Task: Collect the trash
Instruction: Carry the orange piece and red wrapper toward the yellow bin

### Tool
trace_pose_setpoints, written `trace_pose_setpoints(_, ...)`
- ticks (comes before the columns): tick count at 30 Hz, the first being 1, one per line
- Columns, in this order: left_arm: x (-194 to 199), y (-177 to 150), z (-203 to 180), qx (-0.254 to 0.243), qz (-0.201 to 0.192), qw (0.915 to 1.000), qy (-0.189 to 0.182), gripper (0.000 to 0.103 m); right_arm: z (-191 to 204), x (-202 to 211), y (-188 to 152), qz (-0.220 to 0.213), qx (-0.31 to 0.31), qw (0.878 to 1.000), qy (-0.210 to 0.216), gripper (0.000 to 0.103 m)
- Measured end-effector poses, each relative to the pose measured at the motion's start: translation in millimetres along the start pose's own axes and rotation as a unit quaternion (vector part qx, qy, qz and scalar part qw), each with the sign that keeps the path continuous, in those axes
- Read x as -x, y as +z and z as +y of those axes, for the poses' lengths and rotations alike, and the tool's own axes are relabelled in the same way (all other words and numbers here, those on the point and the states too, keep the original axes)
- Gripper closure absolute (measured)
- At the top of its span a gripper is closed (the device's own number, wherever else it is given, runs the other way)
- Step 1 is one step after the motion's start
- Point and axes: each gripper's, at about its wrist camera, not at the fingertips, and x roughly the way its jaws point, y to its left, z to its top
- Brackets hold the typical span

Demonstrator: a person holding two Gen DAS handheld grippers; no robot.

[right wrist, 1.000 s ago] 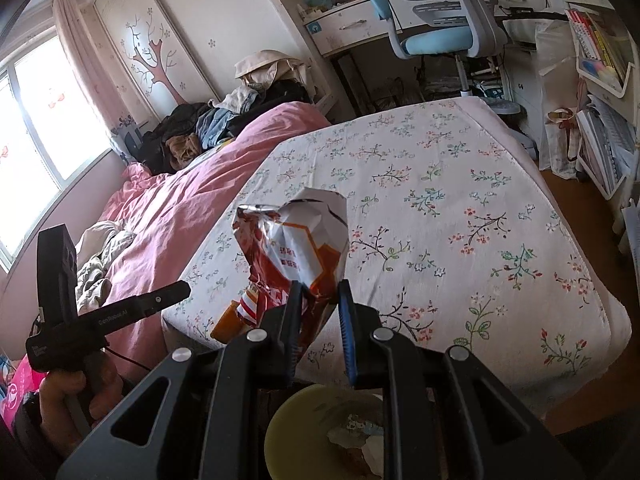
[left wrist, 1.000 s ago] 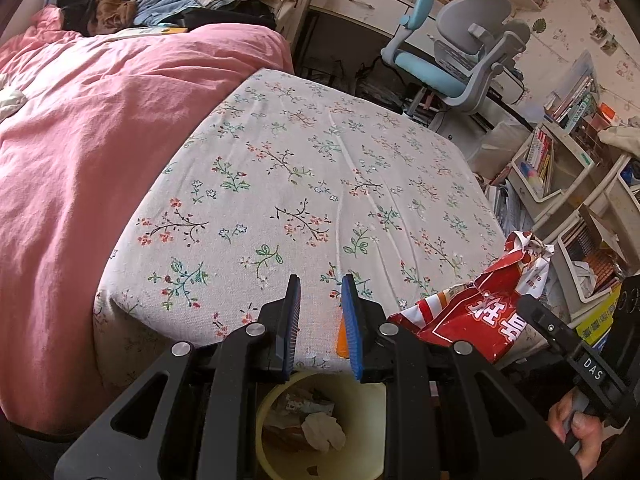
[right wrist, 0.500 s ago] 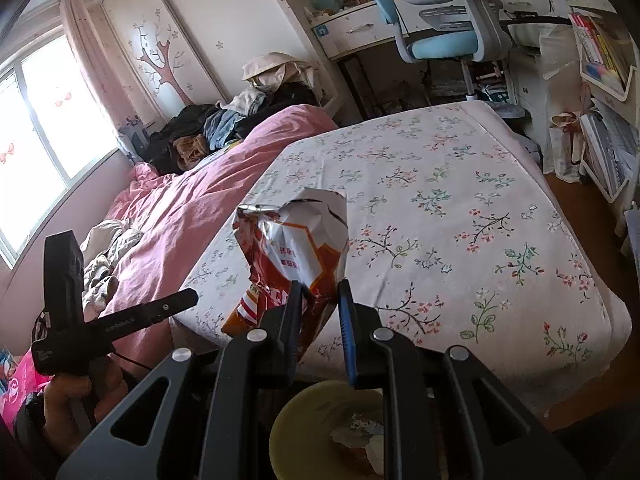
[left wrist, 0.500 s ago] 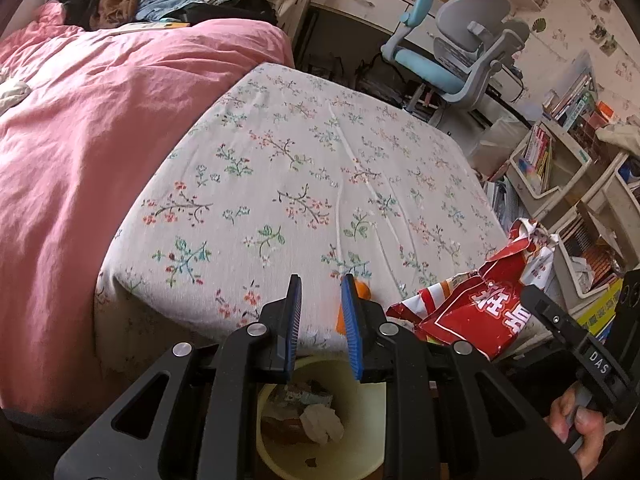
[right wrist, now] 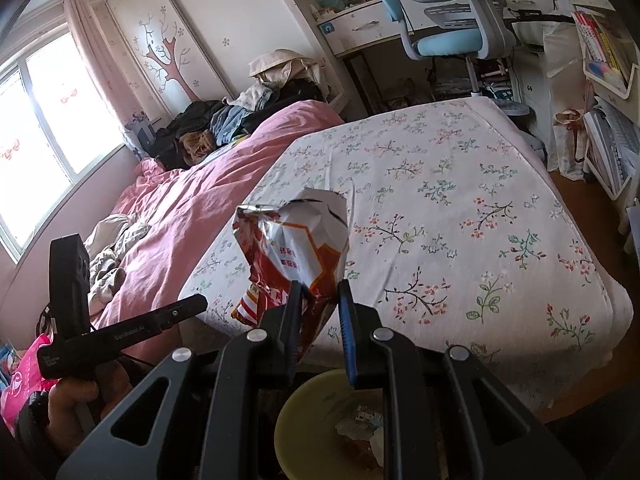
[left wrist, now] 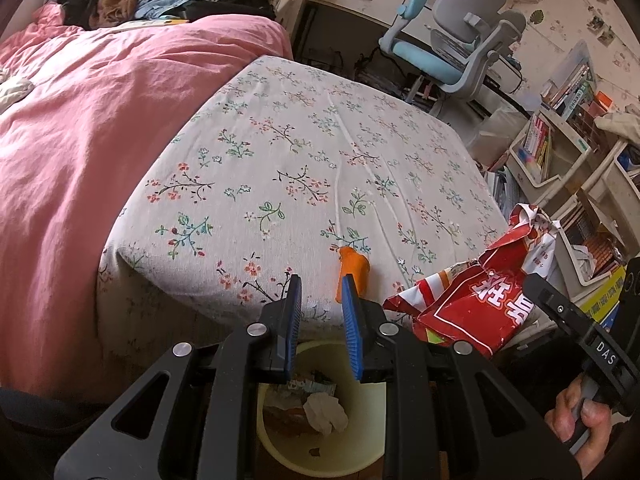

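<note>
Snack bag (right wrist: 298, 254), red and crumpled, clamped in my right claw (right wrist: 319, 285), held above the yellow bin (right wrist: 316, 412) at the foot of the bed (right wrist: 460, 200). My left claw (left wrist: 319, 280) has its jaws a little apart, nothing between them, over the same bin. Orange object (left wrist: 354, 271) sits on the bed edge just beyond it, maybe a cap, hard to tell. Bin already holds tissue (left wrist: 325, 416).
</note>
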Motion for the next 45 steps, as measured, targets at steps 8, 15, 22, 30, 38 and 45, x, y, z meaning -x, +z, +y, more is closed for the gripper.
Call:
trace_pose_setpoints(8,2.9,-2.2,-0.9,-0.001,0.0,1.0,-0.004,0.083,2.0,0.5,-2.0,0.006,0.003,1.0,0.0,0.084)
trace_pose_setpoints(15,6.7,-5.8,0.8,0.001,0.001,1.0,-0.009,0.083,4.0,-0.1,-3.9,0.008,0.005,1.0,0.001,0.084)
trace_pose_setpoints(22,10.8,-14.6,-0.2,0.0,0.008,0.9998,-0.017,0.083,4.3,3.5,-6.6,0.007,0.007,1.0,0.004,0.084)
trace_pose_setpoints(30,13.6,-32.6,-5.5,-0.008,0.03,0.9991,-0.031,0.083,13.4,5.7,-14.0,0.018,0.039,0.999,-0.015,0.084)
trace_pose_setpoints(38,16.4,-39.0,-8.6,-0.007,0.034,0.999,-0.03,0.083,15.3,6.2,-23.1,0.032,0.053,0.998,-0.028,0.084)
trace_pose_setpoints(45,-15.7,-1.2,-19.8,-0.018,0.023,0.9995,0.012,0.061,13.1,5.9,-30.4,0.044,0.05,0.997,-0.032,0.084)
